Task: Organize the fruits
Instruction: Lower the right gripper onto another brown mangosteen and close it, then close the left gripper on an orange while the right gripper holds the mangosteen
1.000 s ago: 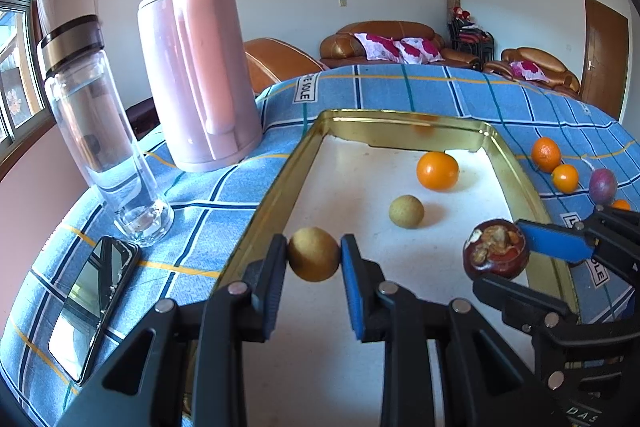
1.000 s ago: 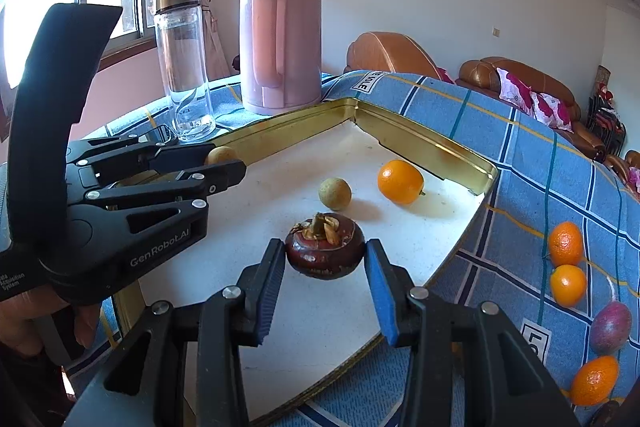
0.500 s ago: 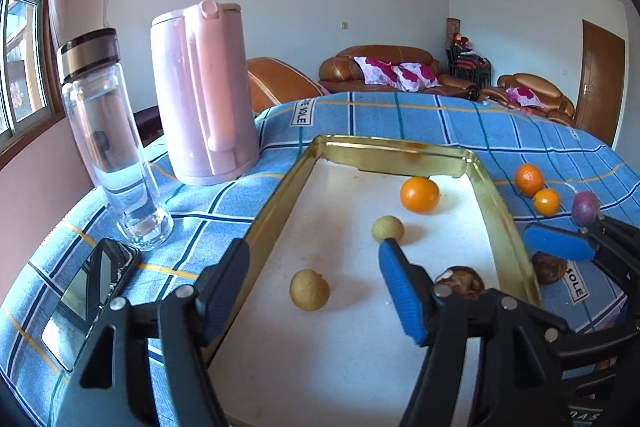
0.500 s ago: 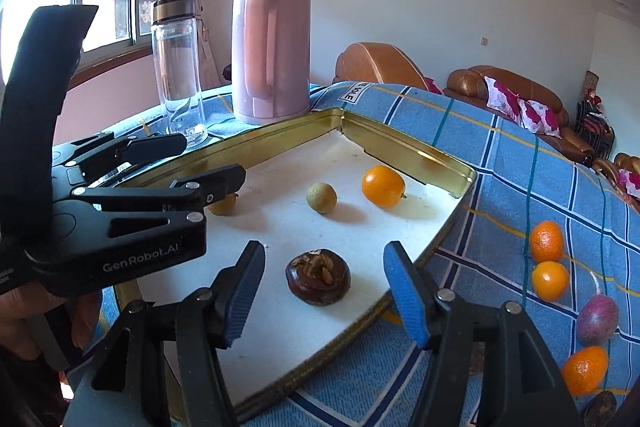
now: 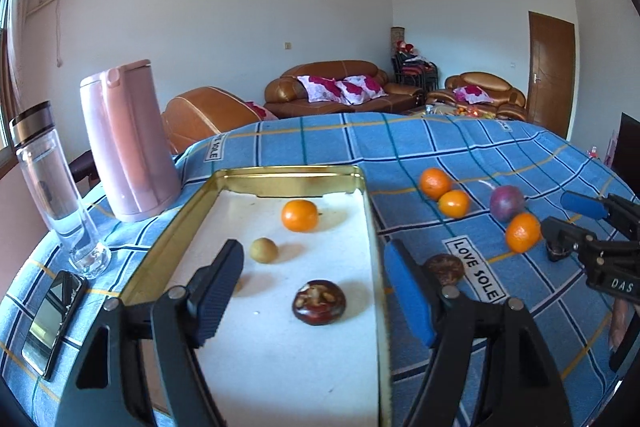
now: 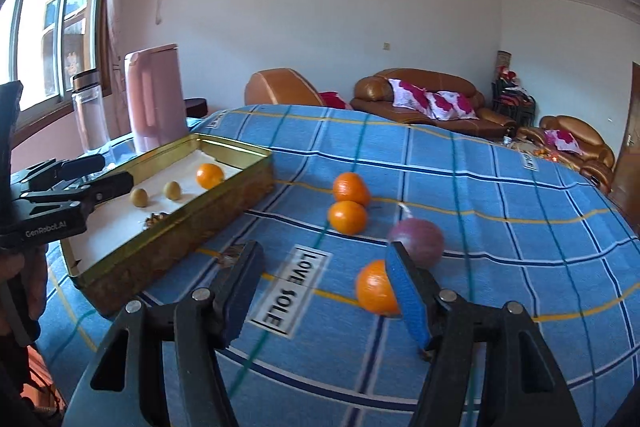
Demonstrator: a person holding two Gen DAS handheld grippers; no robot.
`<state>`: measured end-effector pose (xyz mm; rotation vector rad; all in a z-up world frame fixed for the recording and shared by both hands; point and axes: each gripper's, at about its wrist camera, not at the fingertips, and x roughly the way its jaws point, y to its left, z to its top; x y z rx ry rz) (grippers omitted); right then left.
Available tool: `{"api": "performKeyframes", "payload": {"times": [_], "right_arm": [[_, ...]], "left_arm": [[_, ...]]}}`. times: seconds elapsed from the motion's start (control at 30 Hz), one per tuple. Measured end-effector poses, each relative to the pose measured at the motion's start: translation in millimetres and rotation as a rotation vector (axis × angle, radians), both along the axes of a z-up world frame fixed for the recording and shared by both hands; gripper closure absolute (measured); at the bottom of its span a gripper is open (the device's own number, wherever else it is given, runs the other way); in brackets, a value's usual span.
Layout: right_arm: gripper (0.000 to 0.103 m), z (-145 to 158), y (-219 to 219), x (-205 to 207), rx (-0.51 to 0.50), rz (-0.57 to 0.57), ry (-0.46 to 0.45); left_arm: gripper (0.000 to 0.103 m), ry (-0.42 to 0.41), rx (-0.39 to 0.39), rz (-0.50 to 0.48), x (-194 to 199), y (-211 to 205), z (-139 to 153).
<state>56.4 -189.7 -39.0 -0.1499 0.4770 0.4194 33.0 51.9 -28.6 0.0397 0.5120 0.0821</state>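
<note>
Claws first, nearest the cameras. Left claw [image 5: 314, 291] hangs over the near end of the tray [image 5: 370, 227], its jaws opening, well apart and gripping nothing; a mangosteen [image 5: 319, 302] lies on the white tray floor below the gap, touched by neither finger. Right claw [image 6: 324, 291] hangs over the blue checked cloth [image 6: 500, 211] on the bench, right of the tray, jaws opening and empty; its blue finger overlaps an orange [image 6: 376, 289] in the right wrist view, but whether it touches cannot be told.

Tray contents, near to far: the mangosteen, a small tan fruit [image 6: 139, 196] half hidden behind the left finger in the left view, a second tan fruit [image 5: 263, 249], then an orange [image 5: 299, 215] near the far wall.

Outside the tray, on the cloth: a second mangosteen [image 5: 445, 269] just beside the tray's right rim, next to the "LOVE SOLE" label [image 5: 476, 269]. Further right, the orange by the right claw, a purple fruit [image 5: 507, 203] just behind it, then two oranges [image 5: 444, 193] touching each other.

Left of the tray: a phone [image 5: 54, 323] lying flat, a clear bottle [image 5: 56, 187] upright, a pink kettle [image 5: 128, 143] behind it.

Beyond the bench: brown sofas [image 5: 340, 87].
</note>
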Motion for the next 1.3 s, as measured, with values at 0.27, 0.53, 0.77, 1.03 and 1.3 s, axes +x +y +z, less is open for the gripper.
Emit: {"api": "performKeyframes", "payload": {"times": [0.27, 0.53, 0.77, 1.03, 1.3], "right_arm": [[0.038, -9, -59, 20, 0.024, -0.126, 0.065], [0.038, -26, -66, 43, 0.002, -0.143, 0.228], [0.052, -39, -61, 52, -0.019, -0.078, 0.322], [0.058, -35, -68, 46, 0.007, -0.104, 0.284], [0.058, -29, -92, 47, 0.089, -0.227, 0.264]], "left_arm": [[0.023, 0.040, 0.001, -0.133, 19, -59, -5], [0.023, 0.106, -0.004, -0.252, 49, -117, -16], [0.019, 0.156, -0.028, -0.294, 71, -140, -25], [0.019, 0.182, -0.059, -0.319, 81, -150, -30], [0.019, 0.206, -0.073, -0.353, 95, -169, -35]]}}
